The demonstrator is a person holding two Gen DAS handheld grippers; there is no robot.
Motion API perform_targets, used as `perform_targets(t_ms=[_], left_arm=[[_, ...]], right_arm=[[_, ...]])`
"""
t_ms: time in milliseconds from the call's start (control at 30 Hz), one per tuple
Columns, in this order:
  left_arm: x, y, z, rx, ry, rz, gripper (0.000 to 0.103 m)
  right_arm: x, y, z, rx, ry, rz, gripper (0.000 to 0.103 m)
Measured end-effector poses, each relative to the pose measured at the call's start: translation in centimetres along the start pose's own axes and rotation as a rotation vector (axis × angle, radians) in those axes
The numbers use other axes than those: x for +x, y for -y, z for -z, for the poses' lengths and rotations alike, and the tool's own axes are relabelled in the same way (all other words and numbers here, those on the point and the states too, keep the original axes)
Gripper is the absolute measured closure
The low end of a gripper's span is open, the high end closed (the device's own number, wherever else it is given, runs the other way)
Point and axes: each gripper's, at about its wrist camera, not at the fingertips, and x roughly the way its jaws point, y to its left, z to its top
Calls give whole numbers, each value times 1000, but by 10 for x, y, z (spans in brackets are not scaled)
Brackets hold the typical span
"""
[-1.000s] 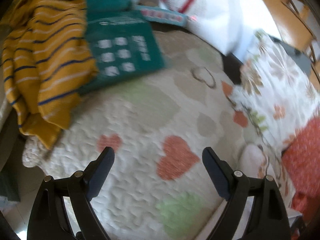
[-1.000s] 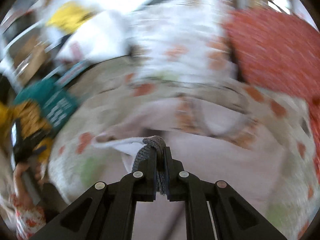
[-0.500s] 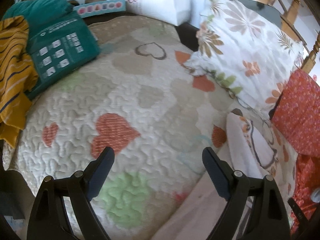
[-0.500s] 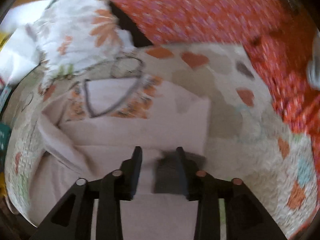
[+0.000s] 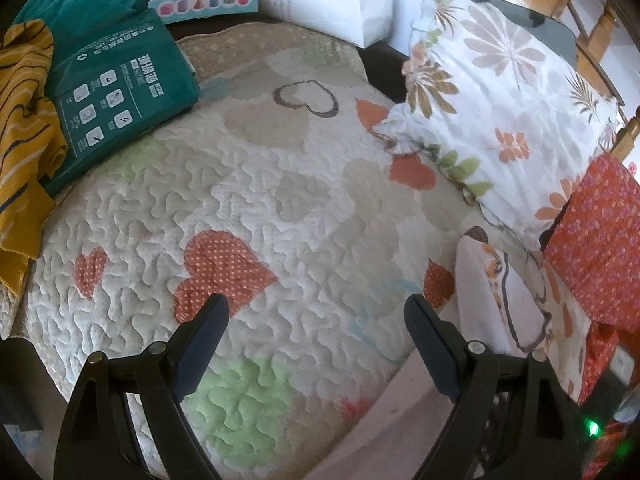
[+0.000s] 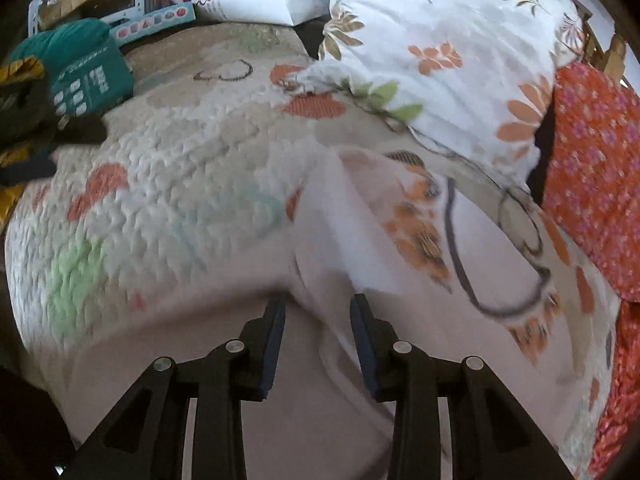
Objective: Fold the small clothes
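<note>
Your left gripper (image 5: 316, 320) is spread wide over the heart-patterned quilted bedspread (image 5: 256, 184), nothing between its fingers. Your right gripper (image 6: 318, 308) is partly apart and closing over the pale pink garment with the orange print (image 6: 400, 216), which lies on the bed beside the floral pillow (image 6: 440, 40); fabric sits between the pads, not pinched.

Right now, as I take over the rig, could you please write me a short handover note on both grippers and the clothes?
Left gripper: open and empty, above the heart quilt.
Right gripper: jaws closing a little, over a fold of the pale pink garment; pads not clearly pressing on it.
Pink garment: on the quilt below the floral pillow, partly folded, creases not smoothed.
Yellow striped garment: crumpled at the quilt's left edge, untouched.
Left to do: finish the pink fold, then fold the yellow one.
</note>
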Motion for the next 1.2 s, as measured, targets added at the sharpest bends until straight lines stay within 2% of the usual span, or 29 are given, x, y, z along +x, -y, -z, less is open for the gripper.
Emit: perform_targets(t_ms=[133,233,300,333,600,667,800,833,900,967,1000,1033,1067,1133,1200], left_arm=[[2,-2,-3,-6,-3,2,14],[6,-1,-4,-3,-19,6,14],[7,0,-4,-1,-27,10,14],[8,1,-3,1,-29,13,14],[12,-2,-3,-14,-50,16,14],[15,-4,-3,-22,-64,22,14],[17,-4,-3,-18,-70,23,14],[17,-3,-3,-16,-69,24,14],[17,-3,-3,-13,-69,23,14],[17,-3,-4,-17,-71,25,14],[17,-3,-4,-19,-72,25,14],[17,-3,-4,-21,-74,27,14],[18,-3,-4,-22,-76,29,14],[18,-3,-5,-22,-78,31,14],[19,-3,-5,-22,-79,24,14]], right_arm=[[27,-7,-20,-10,-33,6,66],[48,-12,-20,-56,-71,84,67],[54,-9,-19,-49,-81,104,82],[52,-4,-20,-20,-80,92,96],[-4,50,-43,223,16,-171,96],[-9,70,-48,286,32,-191,97],[7,133,-52,513,33,-243,98],[15,151,-50,583,24,-232,98],[29,171,-46,636,-1,-155,99],[44,179,-46,607,-42,11,98],[51,181,-47,575,-66,152,98],[52,181,-48,559,-66,210,96],[52,180,-50,548,-60,213,95],[46,171,-56,524,-39,146,95],[43,145,-69,415,-19,96,84]])
